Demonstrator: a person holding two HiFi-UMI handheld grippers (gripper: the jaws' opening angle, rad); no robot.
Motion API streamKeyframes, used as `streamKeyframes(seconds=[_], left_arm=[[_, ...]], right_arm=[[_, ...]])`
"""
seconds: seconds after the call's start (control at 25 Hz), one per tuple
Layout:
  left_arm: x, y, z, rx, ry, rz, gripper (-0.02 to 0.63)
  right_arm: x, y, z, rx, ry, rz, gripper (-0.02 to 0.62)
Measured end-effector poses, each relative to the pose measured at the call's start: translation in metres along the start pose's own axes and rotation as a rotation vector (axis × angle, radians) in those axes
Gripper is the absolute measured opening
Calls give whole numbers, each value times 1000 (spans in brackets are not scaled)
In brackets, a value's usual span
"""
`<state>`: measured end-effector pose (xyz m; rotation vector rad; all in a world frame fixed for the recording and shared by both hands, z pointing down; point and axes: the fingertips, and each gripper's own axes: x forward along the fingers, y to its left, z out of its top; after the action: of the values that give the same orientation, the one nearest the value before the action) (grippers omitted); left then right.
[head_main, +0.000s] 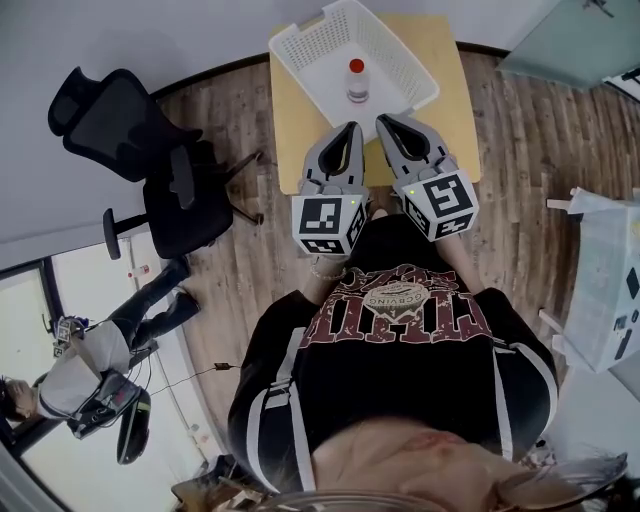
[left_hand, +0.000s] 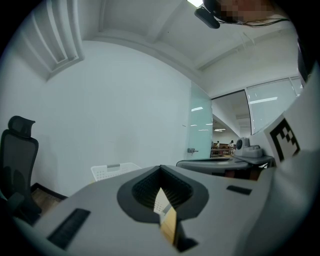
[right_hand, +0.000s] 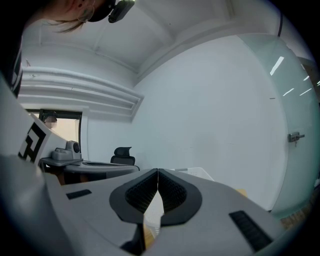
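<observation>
White plastic basket with perforated walls, on the far part of a pale wooden table. A small clear bottle with a red cap stands upright near the middle of the basket floor, clear of the walls.

Left gripper and right gripper are held side by side on the near side of the basket, tips pointing towards its near rim and neither touching it. In the left gripper view the left gripper's ribbed pads meet at the tip with nothing between them. The right gripper view shows the right gripper likewise clenched and empty.

A black office chair stands on the wood floor left of the table, and a second person is at lower left.
</observation>
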<state>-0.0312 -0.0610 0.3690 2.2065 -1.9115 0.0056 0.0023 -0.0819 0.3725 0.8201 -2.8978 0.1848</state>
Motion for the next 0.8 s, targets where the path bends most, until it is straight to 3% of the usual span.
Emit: streamKeyframes(seconds=[0.8], left_arm=[[54, 34, -3, 31, 73, -57, 46]], right_arm=[[38, -41, 5, 26, 1, -102, 18]])
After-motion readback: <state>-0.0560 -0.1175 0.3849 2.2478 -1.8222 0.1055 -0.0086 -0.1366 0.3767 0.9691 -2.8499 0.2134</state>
